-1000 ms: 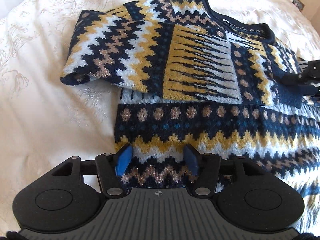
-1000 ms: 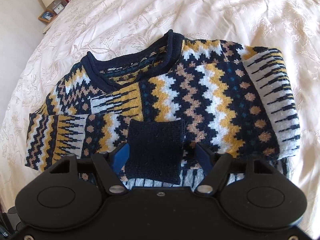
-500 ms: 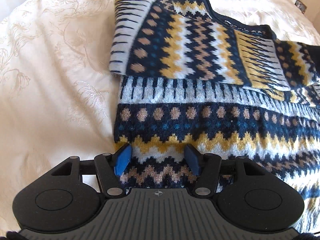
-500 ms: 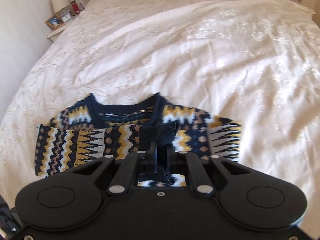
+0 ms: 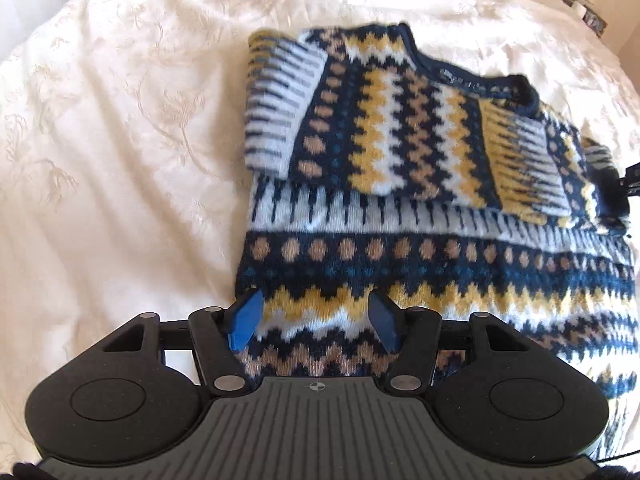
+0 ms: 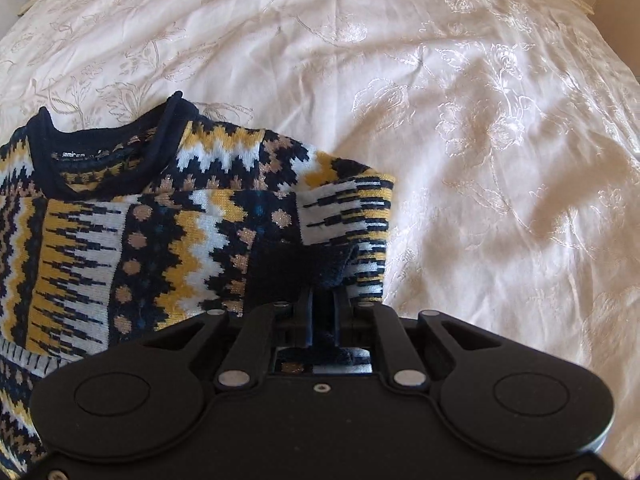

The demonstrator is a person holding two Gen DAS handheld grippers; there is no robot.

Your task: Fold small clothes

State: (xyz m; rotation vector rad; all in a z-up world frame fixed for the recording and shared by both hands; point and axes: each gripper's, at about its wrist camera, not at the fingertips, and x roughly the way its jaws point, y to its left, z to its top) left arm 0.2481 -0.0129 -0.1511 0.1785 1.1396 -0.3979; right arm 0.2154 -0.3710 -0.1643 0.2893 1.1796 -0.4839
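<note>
A cream bedspread with a pale floral weave covers the bed and carries everything. On it lies the sweater, knitted in navy, mustard, white and tan zigzags and dots; in the right wrist view it sits towards the left edge of the bed, its navy collar pointing away from the camera. One sleeve is folded across the chest, its stripes running crosswise to the body's bands. The left gripper hovers over the sweater's lower bands, its blue pads well apart with nothing pinched between them. The right gripper is clamped on the navy cuff, though its jaws are easing apart slightly.
</note>
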